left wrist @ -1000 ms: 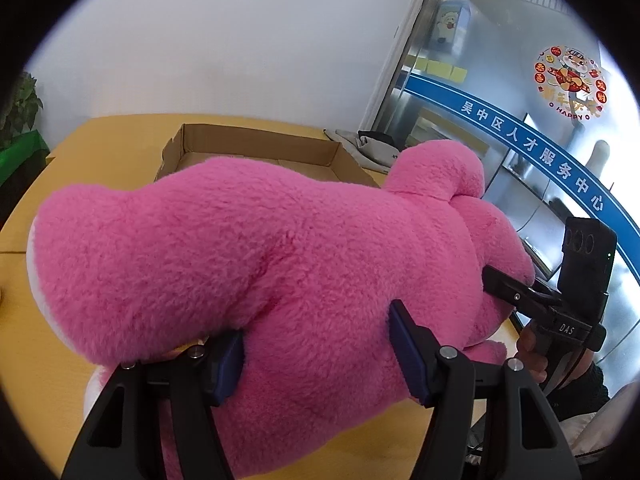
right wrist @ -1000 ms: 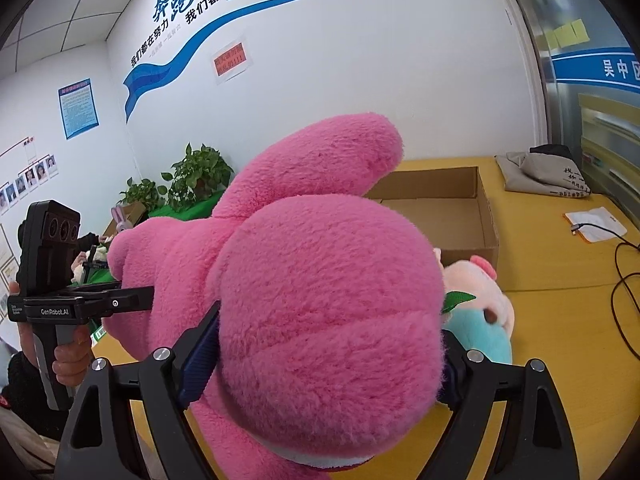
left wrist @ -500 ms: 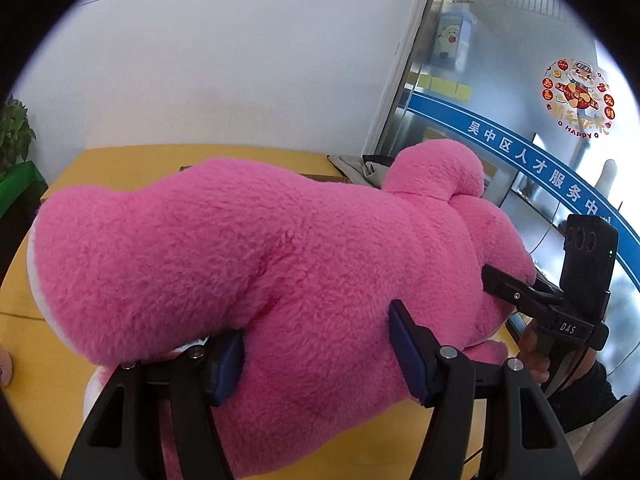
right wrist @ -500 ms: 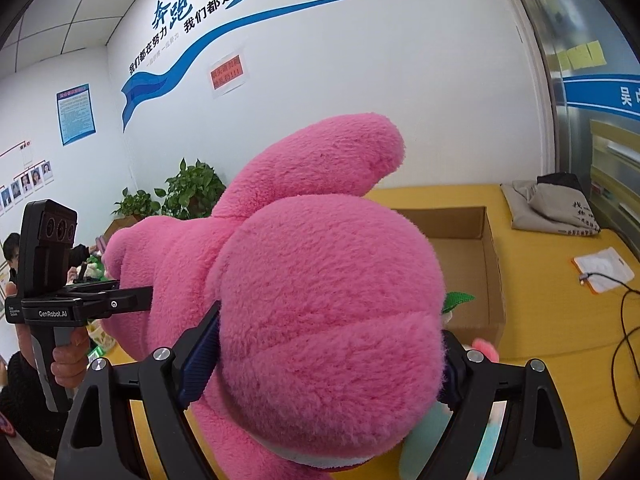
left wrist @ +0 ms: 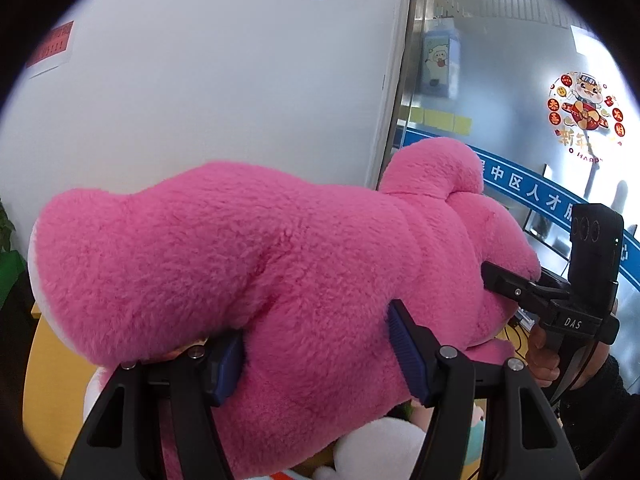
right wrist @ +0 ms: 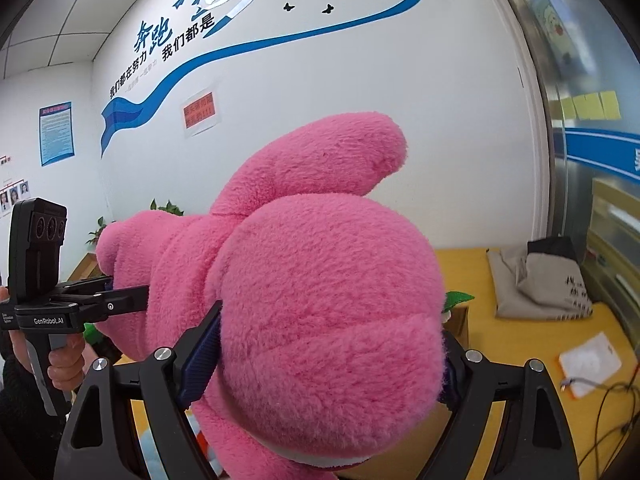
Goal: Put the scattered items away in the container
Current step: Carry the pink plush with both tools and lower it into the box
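Big fluffy pink plush toy (left wrist: 280,280) fills centre of both wrist views, clamped at two ends, clear of yellow tabletop (right wrist: 520,360). Left gripper (left wrist: 316,356): blue pads sunk into fur on lower body, jaws part-spread and squeezing the plush, lower centre of left view. Right gripper (right wrist: 328,360): jaws spread wide around rounded head end, left pad (right wrist: 202,356) pressed into fur, right pad mostly buried behind plush at lower right. Long axis of plush runs left-to-right across left view, roughly crosswise to left jaws; in right view same axis recedes from lower centre toward mid-left, where left tool and the hand gripping it (right wrist: 66,360) sit. So each gripper owns one end, neither nearer the middle. Brown cardboard box (right wrist: 456,320): only a sliver of edge peeking out right of plush in right view, w/ green leaf-shaped bit above it; not visible in left view at all. Judgement: box lies ahead and below, mostly occluded by load, so drop needs both ends lowered together w/ axis lined up along box's length, else overhang likely. Other soft toys low in left view: white one (left wrist: 376,452) at bottom centre. Grey cloth bag (right wrist: 540,284) mid-right, white pouch (right wrist: 592,364) lower right, both well apart from box.
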Demonstrator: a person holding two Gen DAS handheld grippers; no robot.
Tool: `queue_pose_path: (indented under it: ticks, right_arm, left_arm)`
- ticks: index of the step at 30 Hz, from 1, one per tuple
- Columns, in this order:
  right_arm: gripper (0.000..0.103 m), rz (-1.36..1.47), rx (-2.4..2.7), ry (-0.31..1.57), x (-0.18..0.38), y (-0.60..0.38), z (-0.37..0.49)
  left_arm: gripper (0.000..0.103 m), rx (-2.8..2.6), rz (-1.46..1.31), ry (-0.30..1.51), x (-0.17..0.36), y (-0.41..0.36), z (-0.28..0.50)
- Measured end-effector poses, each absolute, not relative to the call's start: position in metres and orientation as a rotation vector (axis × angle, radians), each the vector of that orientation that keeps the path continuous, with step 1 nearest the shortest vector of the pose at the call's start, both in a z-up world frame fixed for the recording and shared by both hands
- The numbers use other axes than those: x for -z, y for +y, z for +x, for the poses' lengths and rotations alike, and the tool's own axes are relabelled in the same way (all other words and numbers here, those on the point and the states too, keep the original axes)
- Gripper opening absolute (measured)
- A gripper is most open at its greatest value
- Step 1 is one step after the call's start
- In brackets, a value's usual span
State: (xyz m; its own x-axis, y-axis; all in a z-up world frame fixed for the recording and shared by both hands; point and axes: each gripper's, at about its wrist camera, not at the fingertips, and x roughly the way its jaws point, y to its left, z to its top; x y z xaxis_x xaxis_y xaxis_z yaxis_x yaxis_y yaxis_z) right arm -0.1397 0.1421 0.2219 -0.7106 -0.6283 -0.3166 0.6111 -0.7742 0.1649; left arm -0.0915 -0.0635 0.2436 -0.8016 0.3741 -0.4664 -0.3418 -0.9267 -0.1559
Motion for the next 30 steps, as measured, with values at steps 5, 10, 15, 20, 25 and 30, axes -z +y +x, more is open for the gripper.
queue_pose_path:
  ticks: [5, 10, 15, 20, 25, 30]
  right_arm:
    - [0.090, 0.481, 2.439, -0.065, -0.242, 0.133, -0.192]
    - [0.090, 0.543, 2.445, -0.089, -0.234, 0.126, -0.248]
    - [0.090, 0.654, 2.453, -0.164, -0.183, 0.119, -0.308]
    - [0.090, 0.877, 2.485, -0.143, -0.100, 0.101, -0.368]
    - [0.090, 1.106, 2.490, -0.092, -0.035, 0.090, -0.394]
    - [0.102, 1.196, 2.572, -0.002, -0.016, 0.096, -0.391]
  left_arm:
    - [0.065, -2.663, -0.703, -0.110, -0.257, -0.061, -0.141]
    - [0.065, -2.627, -0.764, -0.150, -0.242, -0.063, -0.194]
    - [0.065, -2.584, -0.893, -0.181, -0.188, -0.061, -0.256]
    - [0.065, -2.502, -1.149, -0.311, -0.099, -0.062, -0.313]
    - [0.065, -2.425, -1.384, -0.428, -0.017, -0.066, -0.346]
    - [0.076, -2.398, -1.373, -0.445, -0.006, -0.068, -0.339]
